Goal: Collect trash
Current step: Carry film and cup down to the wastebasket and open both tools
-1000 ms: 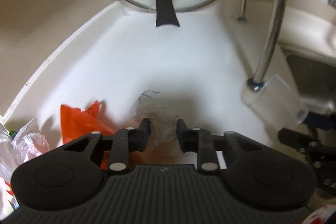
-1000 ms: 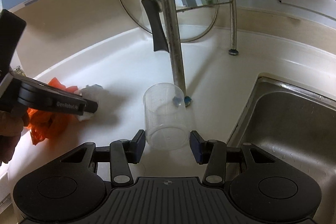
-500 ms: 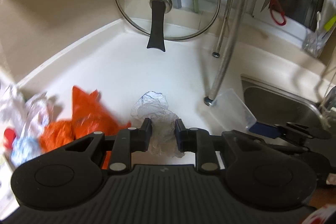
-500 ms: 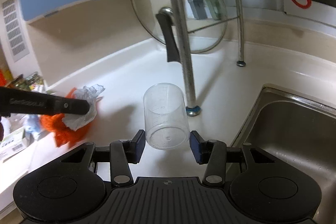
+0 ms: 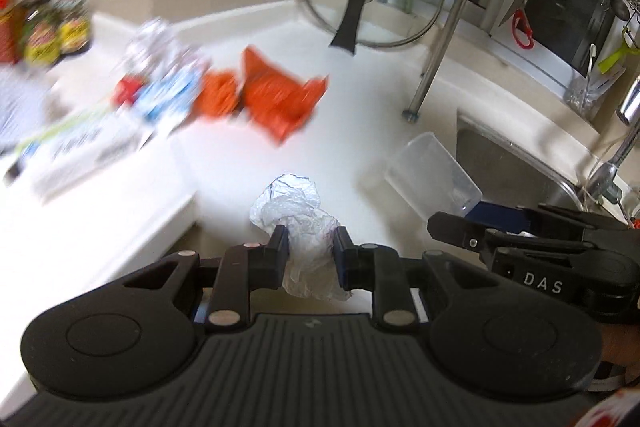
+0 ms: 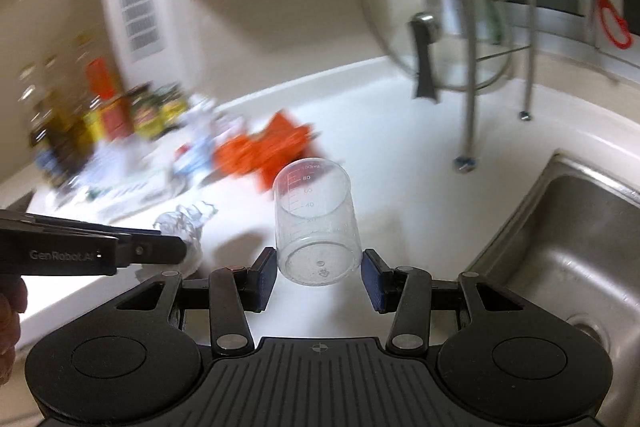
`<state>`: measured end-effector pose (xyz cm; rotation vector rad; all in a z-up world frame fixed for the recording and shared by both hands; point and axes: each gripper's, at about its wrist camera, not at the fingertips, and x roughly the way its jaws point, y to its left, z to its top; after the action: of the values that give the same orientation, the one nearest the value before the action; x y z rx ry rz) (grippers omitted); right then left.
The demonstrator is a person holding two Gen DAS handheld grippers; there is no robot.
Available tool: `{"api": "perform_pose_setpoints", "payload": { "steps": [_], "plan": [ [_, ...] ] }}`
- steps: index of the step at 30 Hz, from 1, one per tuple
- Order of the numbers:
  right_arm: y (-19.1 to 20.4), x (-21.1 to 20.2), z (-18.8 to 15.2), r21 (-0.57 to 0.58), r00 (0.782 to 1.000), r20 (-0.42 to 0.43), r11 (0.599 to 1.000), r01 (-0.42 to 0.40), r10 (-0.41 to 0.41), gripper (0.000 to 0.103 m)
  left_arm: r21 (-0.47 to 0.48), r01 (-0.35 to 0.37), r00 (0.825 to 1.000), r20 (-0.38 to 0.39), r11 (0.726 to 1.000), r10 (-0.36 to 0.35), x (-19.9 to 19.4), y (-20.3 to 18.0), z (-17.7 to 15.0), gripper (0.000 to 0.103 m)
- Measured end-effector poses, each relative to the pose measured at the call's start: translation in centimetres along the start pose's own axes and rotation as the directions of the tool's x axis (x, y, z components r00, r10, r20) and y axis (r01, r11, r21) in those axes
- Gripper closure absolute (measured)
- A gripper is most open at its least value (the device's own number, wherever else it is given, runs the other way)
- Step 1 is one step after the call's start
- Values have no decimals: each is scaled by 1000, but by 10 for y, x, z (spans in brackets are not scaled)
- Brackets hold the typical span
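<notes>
While both fingers stay clamped, left gripper [image 5: 308, 247] on crumpled plastic [image 5: 298, 223], right gripper [image 6: 319, 273] on measuring cup [image 6: 316, 223], carry them steadily, clear of the sink [image 6: 560, 247].

Each camera rides behind its own claw, looking forward and down, close over the white surface [image 5: 360, 131]. Both views share the orange bag [image 5: 280, 99], glass lid [image 6: 432, 23] and sink [image 6: 568, 227].
</notes>
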<state>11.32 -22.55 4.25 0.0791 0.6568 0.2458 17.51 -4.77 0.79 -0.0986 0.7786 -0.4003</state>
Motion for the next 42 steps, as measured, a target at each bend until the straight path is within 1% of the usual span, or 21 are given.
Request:
{"api": "perform_pose_setpoints", "payload": {
  "steps": [4, 8, 12, 16, 20, 23, 25, 30, 36, 42],
  "plan": [
    [41, -4, -23, -77, 998, -56, 996, -47, 43, 57, -36, -25, 999, -33, 999, 24, -25, 22, -38, 82],
    [73, 5, -51, -140, 987, -137, 985, -98, 79, 57, -73, -55, 996, -80, 996, 50, -37, 44, -72, 82],
    [92, 31, -81, -215, 973, -218, 969, -117, 69, 57, -100, -78, 990, -126, 992, 65, -35, 60, -97, 82],
    [102, 61, -106, -266, 953, -299, 954, -138, 54, 57, -140, -100, 983, -164, 985, 76, -18, 73, -115, 82],
    [102, 92, -117, -292, 937, -348, 946, -139, 30, 57, -182, -125, 976, -198, 975, 88, 4, 85, -128, 82],
    [97, 114, -128, -303, 926, -377, 943, -137, 13, 57, -200, -147, 967, -236, 969, 98, 22, 94, -137, 82],
    [96, 130, -134, -312, 914, -405, 940, -140, 1, 57, -217, -159, 961, -259, 963, 101, 33, 100, -143, 82],
    [93, 159, -144, -326, 892, -452, 931, -163, -2, 57, -245, -189, 947, -301, 951, 111, 52, 109, -152, 82],
    [93, 175, -146, -340, 878, -478, 921, -188, 2, 57, -248, -212, 937, -327, 945, 124, 61, 111, -155, 82],
    [95, 182, -146, -345, 874, -486, 919, -193, 0, 57, -257, -229, 932, -336, 939, 135, 66, 110, -156, 82]
  ]
}}
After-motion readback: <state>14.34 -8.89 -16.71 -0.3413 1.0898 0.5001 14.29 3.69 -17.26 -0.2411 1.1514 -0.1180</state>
